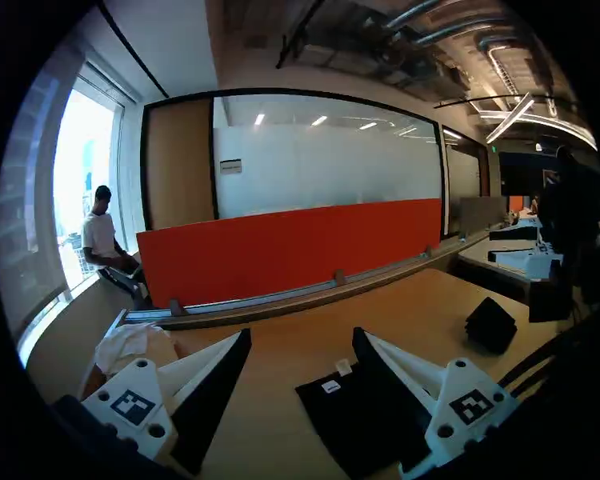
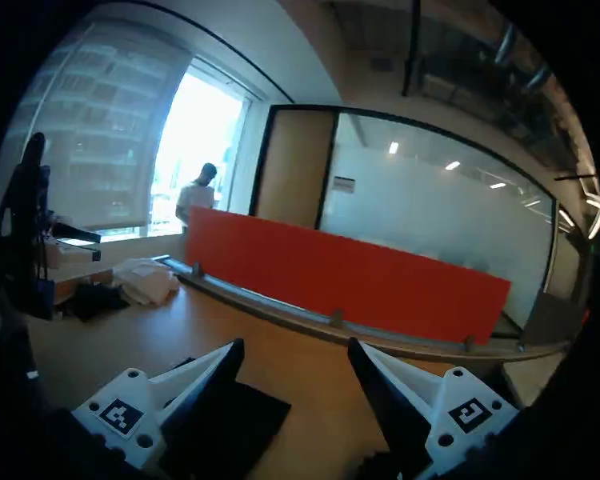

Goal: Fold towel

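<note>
A black towel [image 1: 336, 420] with a small white tag lies flat on the wooden table [image 1: 300, 360], just below and between the fingers of my left gripper [image 1: 300, 334]. That gripper is open with nothing in it, hovering above the towel's near edge. In the right gripper view the same black towel [image 2: 248, 416] lies under the left finger of my right gripper [image 2: 294, 344]. The right gripper is also open and holds nothing.
A folded black cloth [image 1: 490, 324] sits farther right on the table. A pile of white cloth [image 1: 128, 344] [image 2: 144, 280] lies by the orange divider panel [image 1: 300, 248], with a dark cloth [image 2: 92, 300] beside it. A person [image 1: 104, 236] is at the window.
</note>
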`<state>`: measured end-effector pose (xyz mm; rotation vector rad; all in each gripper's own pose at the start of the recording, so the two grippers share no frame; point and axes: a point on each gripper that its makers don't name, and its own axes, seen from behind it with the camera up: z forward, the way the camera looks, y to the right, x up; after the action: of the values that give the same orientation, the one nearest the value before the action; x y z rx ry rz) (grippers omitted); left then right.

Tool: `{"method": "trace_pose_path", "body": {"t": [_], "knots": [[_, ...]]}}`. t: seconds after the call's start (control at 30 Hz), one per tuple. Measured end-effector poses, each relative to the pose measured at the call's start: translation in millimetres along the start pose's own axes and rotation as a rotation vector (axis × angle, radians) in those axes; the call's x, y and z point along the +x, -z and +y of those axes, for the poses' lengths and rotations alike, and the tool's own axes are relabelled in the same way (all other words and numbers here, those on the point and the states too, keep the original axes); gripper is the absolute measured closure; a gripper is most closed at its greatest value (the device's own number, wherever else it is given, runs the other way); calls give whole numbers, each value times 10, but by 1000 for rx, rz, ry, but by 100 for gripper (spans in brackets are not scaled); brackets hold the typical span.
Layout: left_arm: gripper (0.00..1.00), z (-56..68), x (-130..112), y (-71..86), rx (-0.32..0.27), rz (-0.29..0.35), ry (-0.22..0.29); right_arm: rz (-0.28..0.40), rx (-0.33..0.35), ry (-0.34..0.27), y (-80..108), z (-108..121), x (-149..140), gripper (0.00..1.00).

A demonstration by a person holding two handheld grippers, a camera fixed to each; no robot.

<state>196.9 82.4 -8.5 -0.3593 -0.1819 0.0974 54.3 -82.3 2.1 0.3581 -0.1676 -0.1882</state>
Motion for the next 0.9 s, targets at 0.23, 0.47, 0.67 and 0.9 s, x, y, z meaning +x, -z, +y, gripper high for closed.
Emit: {"method": "trace_pose_path", "body": {"t": [0.23, 0.47, 0.67, 0.9], "knots": [[6, 114, -210, -58, -47, -47, -12, -42, 49, 34, -81, -128, -128, 0], [6, 226, -534, -107, -79, -111, -17, -103, 89, 44, -106, -259, -441, 0], [6, 324, -794, -151, -98, -154, -15, -152, 113, 28, -114, -351, -716, 0], [6, 468, -1152, -160, -131, -222, -37, -204, 136, 30, -100, -466, -1038, 0]]}}
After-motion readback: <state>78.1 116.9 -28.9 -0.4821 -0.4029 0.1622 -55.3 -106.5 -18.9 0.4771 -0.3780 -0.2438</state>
